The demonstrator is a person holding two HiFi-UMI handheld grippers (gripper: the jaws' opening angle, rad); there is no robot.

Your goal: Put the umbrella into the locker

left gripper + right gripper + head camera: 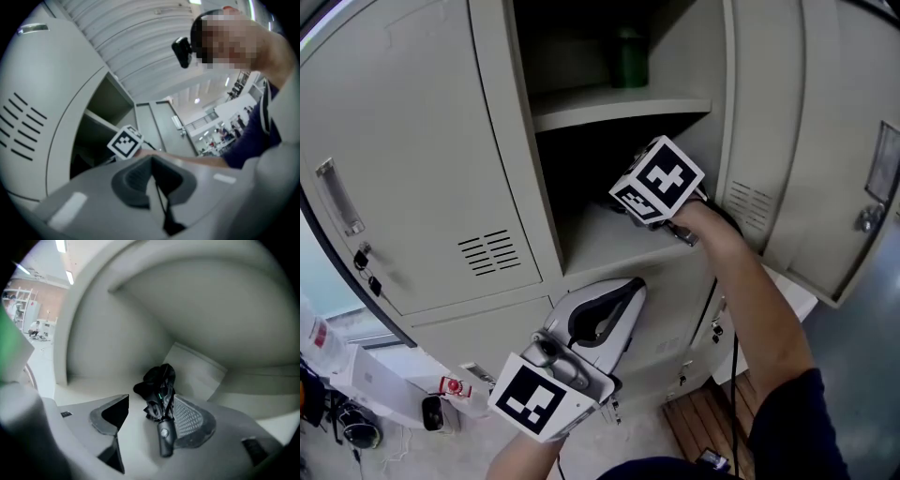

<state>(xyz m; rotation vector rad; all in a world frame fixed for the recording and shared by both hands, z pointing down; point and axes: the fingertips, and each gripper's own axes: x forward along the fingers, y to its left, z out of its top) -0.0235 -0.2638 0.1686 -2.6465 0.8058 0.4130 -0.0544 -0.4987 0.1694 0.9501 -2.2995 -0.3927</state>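
Observation:
The black folded umbrella [161,397] lies on the floor of the locker's lower compartment [117,357], its handle toward me. My right gripper [150,406] is open around it. The handle rests beside the right pad [190,418] and the left pad stands clear of it. In the head view, only this gripper's marker cube [658,181] shows, at the compartment's mouth below the shelf [619,111]. My left gripper [623,292] hangs lower, in front of the locker, pointing up. It is shut with nothing in it, and its pads [140,180] meet.
A green bottle [628,56] stands on the upper shelf. The locker's door [825,141] hangs open at the right, and a closed door with vents [422,159] is at the left. A wooden slatted mat [703,422] lies on the floor, with small clutter [441,398] at lower left.

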